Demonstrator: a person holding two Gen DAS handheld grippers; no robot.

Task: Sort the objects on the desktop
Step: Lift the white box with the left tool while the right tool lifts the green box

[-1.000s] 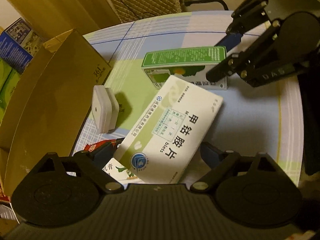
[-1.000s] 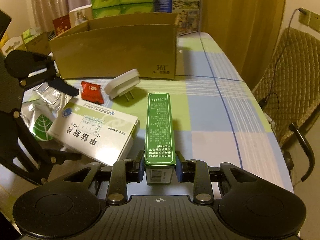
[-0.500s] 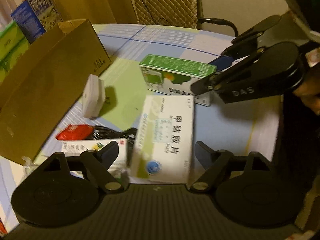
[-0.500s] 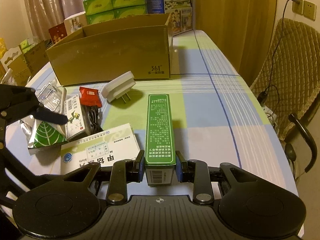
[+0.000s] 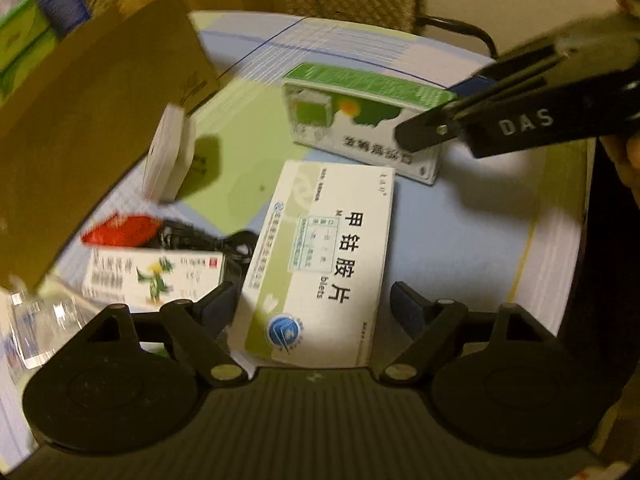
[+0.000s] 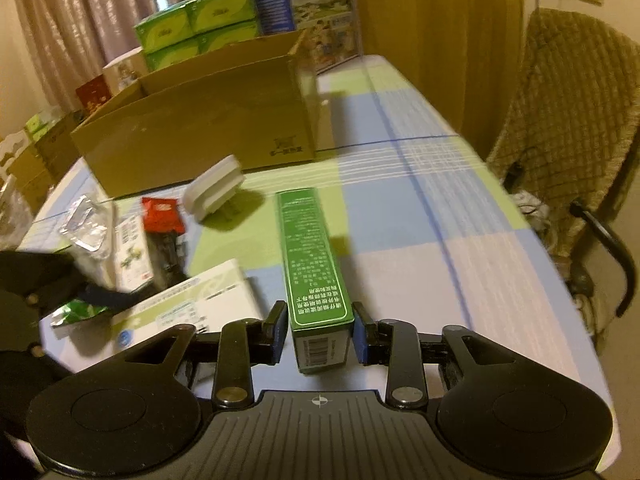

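The right gripper had its jaws opening around the green box, which stood on its long narrow edge on the checked tablecloth. In the right wrist view a thin gap showed between each blue pad and the carton's sides, so the box sat between the fingers but was no longer pinched.

The left gripper was wide but closing on the white medicine box, which lay flat with its near end between the fingers. The pad at 9 o'clock looked close to the box edge; the one at 3 o'clock stood clearly off it — nothing was held.

Both cartons were probably light, thin cardboard: stiff along the edges, easily dented on the broad faces, and somewhat slick from the printed coating. The white box would be best taken across its long edges near the middle, with gentle pressure. The green box, tall and narrow as it stood, might tip if nudged.

From the white box, a white plug adapter lay at 10 o'clock, with the open cardboard carton beyond it — a likely destination, though that was only a guess
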